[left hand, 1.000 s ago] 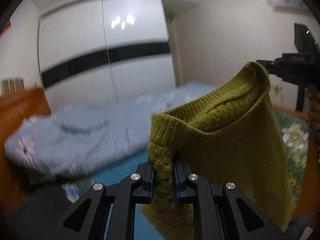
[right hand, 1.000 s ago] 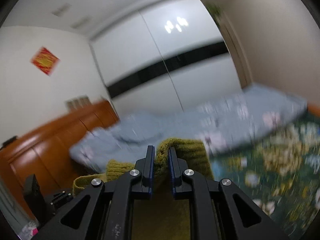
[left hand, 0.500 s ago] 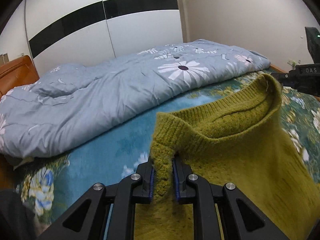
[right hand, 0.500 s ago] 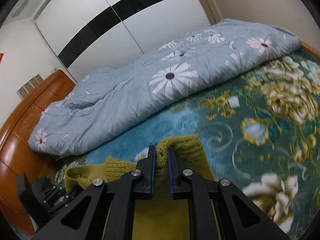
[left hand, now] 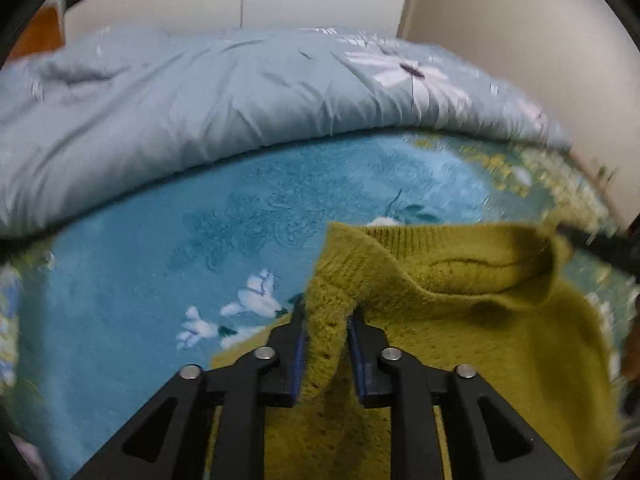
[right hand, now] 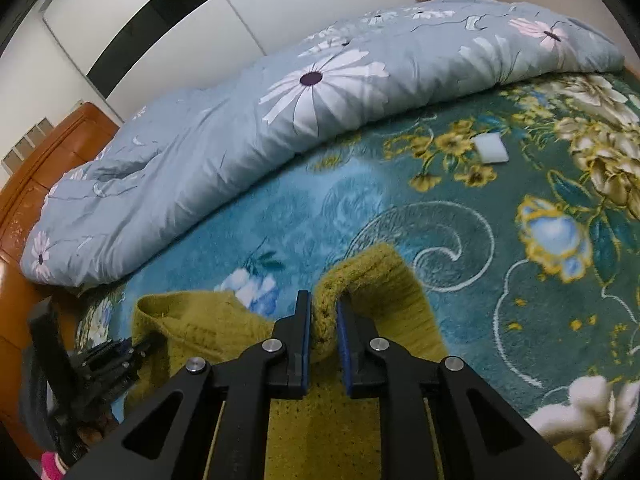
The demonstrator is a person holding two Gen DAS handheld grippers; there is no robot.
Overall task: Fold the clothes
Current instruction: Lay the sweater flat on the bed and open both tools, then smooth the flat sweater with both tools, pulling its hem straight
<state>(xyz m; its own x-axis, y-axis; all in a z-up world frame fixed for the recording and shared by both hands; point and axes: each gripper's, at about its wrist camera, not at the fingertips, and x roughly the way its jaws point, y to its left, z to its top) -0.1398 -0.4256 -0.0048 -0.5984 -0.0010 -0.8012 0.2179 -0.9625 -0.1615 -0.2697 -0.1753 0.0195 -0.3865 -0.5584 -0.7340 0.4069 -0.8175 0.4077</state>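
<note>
An olive-green knit sweater (left hand: 460, 320) hangs between my two grippers, low over the bed. My left gripper (left hand: 326, 316) is shut on one corner of its ribbed edge. My right gripper (right hand: 323, 308) is shut on the other corner (right hand: 372, 276). The ribbed edge sags between them. In the right wrist view the left gripper (right hand: 120, 356) shows at the lower left, holding the sweater's far corner. In the left wrist view the right gripper (left hand: 600, 244) is a dark blur at the right edge.
The bed is covered by a teal floral blanket (right hand: 460, 216). A rumpled light-blue daisy duvet (right hand: 280, 104) lies along its far side. A small white pad (right hand: 490, 146) lies on the blanket. An orange wooden headboard (right hand: 36, 184) is at the left; a white wardrobe stands behind.
Both grippers have tilted down and come lower toward the bed, carrying the sweater down with them. The views went from wall and wardrobe to blanket. Both grips have held.
</note>
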